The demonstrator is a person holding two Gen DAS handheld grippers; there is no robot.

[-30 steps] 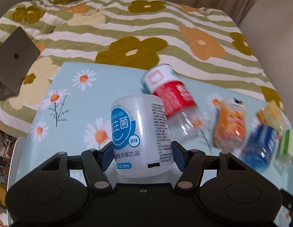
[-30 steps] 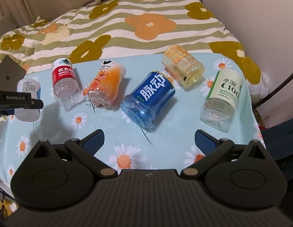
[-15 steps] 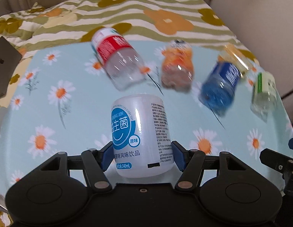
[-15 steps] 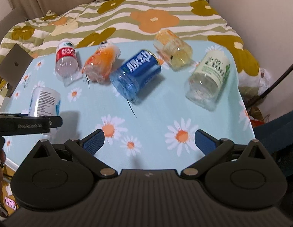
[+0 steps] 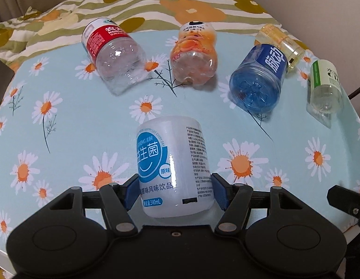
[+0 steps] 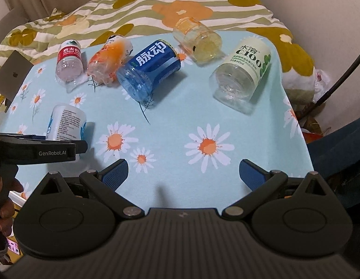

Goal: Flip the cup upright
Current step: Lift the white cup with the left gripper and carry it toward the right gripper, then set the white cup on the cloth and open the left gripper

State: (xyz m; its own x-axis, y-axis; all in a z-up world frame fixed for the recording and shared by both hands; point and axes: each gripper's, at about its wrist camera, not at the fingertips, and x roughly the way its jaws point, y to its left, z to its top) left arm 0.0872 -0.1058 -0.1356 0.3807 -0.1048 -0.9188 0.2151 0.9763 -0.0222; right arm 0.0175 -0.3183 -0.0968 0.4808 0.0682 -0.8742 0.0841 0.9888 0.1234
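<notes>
My left gripper (image 5: 174, 191) is shut on a white cup with a blue label (image 5: 173, 165), cut from a bottle, holding it near the table's front left. The same white cup (image 6: 64, 123) shows in the right wrist view, with the left gripper's side (image 6: 38, 150) in front of it. My right gripper (image 6: 182, 173) is open and empty above the table's front edge. Several other bottle cups lie on their sides: red-label (image 5: 110, 53), orange (image 5: 195, 53), blue (image 5: 261, 79), yellow (image 6: 197, 38), green-white (image 6: 242, 69).
The table carries a light blue daisy cloth (image 6: 203, 144). A striped flowered blanket (image 6: 156, 7) lies behind it. A grey laptop (image 6: 11, 75) lies at the far left. A black cable (image 6: 342, 74) runs down the right side by the wall.
My left gripper has swung round with the white cup from facing the blanket to facing the row of lying cups. My right gripper has drawn back a little towards the table's front edge.
</notes>
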